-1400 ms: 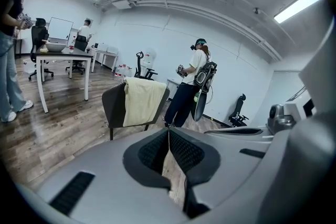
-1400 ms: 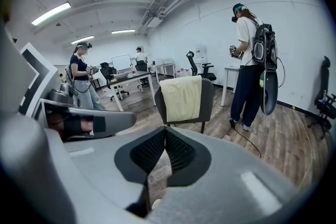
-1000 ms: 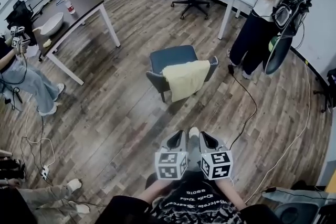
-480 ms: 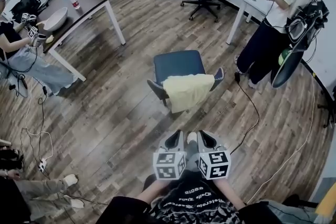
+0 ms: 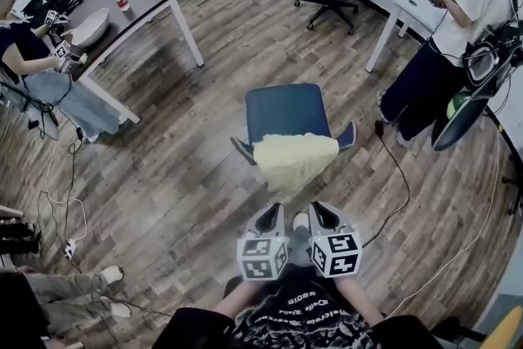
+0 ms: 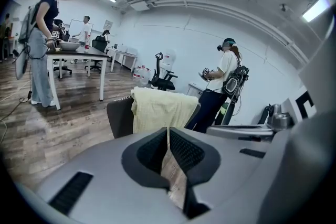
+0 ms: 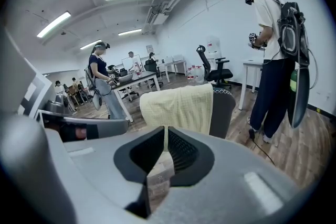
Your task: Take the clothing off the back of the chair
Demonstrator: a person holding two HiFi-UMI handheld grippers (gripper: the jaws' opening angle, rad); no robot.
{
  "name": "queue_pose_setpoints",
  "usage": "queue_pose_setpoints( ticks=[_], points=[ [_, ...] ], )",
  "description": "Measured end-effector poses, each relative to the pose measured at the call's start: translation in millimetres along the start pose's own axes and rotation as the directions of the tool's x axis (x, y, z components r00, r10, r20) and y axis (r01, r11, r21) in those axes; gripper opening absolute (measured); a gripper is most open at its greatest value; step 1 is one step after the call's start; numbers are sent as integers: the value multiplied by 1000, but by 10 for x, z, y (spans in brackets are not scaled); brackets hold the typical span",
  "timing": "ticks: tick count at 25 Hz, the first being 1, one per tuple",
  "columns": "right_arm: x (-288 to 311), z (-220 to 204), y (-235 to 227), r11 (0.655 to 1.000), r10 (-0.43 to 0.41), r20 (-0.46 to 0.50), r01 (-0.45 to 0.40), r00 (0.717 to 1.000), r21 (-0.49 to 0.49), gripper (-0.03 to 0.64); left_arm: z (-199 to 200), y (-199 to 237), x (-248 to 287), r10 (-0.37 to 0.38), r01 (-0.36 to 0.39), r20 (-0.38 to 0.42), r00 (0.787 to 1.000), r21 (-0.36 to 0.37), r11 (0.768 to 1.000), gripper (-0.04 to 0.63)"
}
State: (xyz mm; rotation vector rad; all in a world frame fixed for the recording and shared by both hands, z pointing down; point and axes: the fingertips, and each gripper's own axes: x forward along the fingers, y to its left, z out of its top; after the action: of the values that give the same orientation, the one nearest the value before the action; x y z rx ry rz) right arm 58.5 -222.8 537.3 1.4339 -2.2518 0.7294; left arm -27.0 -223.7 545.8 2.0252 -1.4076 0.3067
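So the pale yellow clothing (image 5: pixel 294 160) is hanging over the back of the dark blue chair (image 5: pixel 286 110); the left gripper (image 5: pixel 273 217) and right gripper (image 5: pixel 319 215) are hovering side by side near it, not touching; both are keeping their jaws pinched together, gripping nothing.

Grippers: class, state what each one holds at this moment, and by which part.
Nothing is held. The left gripper and right gripper are both shut and empty; the yellow cloth hangs on the chair back, untouched.
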Motion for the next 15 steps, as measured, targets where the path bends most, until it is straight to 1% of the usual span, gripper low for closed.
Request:
queue_pose_setpoints(
  ticks=[5, 7, 8, 9, 10, 11, 13, 15],
  points=[
    [178, 100, -78, 999, 34, -26, -35, 999, -21, 28, 126, 66, 192, 21, -21, -18, 1000, -32, 999, 14],
    [228, 132, -140, 999, 38, -26, -38, 999, -12, 42, 154, 78, 245, 31, -32, -21, 999, -33, 999, 14],
    [254, 148, -170, 999, 40, -27, -40, 999, -5, 76, 164, 87, 273, 39, -40, -22, 999, -35, 999, 14],
    [282, 160, -196, 999, 43, -29, -43, 999, 1, 130, 173, 105, 299, 49, -50, -25, 998, -37, 998, 15],
    [311, 171, -219, 999, 45, -33, -45, 998, 6, 157, 181, 130, 323, 61, -62, -29, 998, -40, 997, 17],
    [340, 180, -238, 999, 46, -35, -46, 998, 10, 168, 183, 159, 348, 70, -71, -35, 997, -47, 996, 28],
    [398, 198, -277, 999, 49, -40, -48, 998, 21, 212, 171, 212, 405, 79, -83, -57, 995, -66, 994, 137],
    [469, 216, -322, 998, 51, -47, -50, 998, 38, 257, 166, 266, 470, 89, -94, -74, 993, -75, 993, 161]
  ],
)
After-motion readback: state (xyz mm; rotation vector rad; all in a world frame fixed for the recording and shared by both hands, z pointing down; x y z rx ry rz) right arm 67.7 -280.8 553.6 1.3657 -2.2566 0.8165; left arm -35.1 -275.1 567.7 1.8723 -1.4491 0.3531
